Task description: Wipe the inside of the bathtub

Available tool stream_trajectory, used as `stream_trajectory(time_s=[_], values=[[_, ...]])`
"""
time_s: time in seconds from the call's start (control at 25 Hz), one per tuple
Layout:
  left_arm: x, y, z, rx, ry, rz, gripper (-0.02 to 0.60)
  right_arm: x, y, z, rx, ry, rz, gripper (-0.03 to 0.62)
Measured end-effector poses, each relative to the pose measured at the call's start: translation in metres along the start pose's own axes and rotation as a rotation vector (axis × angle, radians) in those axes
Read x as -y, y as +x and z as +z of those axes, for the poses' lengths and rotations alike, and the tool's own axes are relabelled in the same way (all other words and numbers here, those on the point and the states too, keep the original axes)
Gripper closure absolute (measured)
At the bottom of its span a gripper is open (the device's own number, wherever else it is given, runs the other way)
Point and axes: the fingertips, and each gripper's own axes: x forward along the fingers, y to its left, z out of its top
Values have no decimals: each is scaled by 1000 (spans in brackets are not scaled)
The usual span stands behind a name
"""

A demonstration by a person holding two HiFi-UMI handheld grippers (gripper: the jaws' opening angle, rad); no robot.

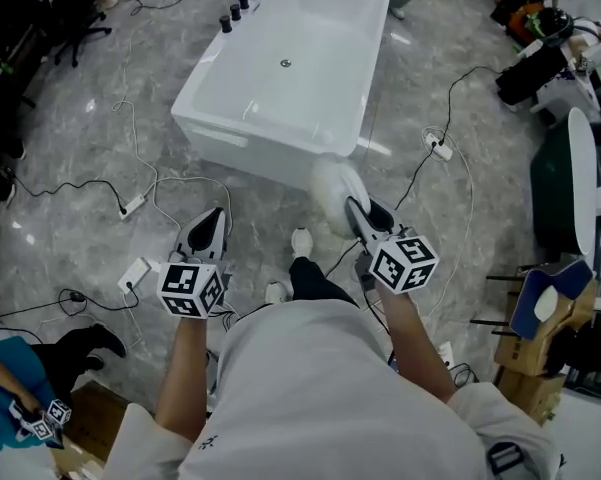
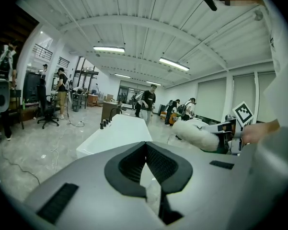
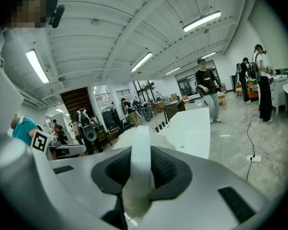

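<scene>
A glossy grey marbled floor [image 1: 100, 148], strewn with thin black and white cables [image 1: 130, 133], runs under a white panelled ceiling lit by long tube lamps [image 2: 108, 49]. People stand far off among chairs and gear. The left hand-held gripper [image 1: 212, 223] is held low over this floor. In the left gripper view its ribbed black pads [image 2: 129, 164] are pressed together at their tips, with nothing pinched between them. Its cube of black-and-white square markers [image 1: 192, 288] sits just above the person's wrist. The right hand-held gripper [image 1: 352, 208] carries a marker cube of the same kind [image 1: 402, 263]. It is clamped on the smooth, flat white band [image 3: 140, 157] of a fluffy white oblong wiping pad [image 1: 332, 190]. The band stands upright between its textured black pads, and the woolly mass bulges out beyond the jaw tips. In the head view the wiping pad lies just before the near right corner of the white rectangular bathtub [image 1: 325, 88]. The pad is outside the basin, and whether it touches the rim cannot be told. The bathtub is smooth and glossy, with straight outer walls, softly rounded inner corners and a small round metal drain [image 1: 285, 63] in its bottom. A row of short black cylindrical taps [image 1: 238, 8] stands on its far rim. A flat white power strip [image 1: 135, 273] lies on the floor near the left hand-held gripper.
</scene>
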Motion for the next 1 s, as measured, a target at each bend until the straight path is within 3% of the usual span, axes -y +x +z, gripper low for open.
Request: stream_trajectory(time_s=[0.52, 1.0], values=[[-5, 101, 50, -8, 35, -3, 569, 72, 64, 45, 4, 37, 15, 496], [-1, 181, 77, -23, 16, 25, 571, 131, 115, 68, -60, 51, 72, 496]])
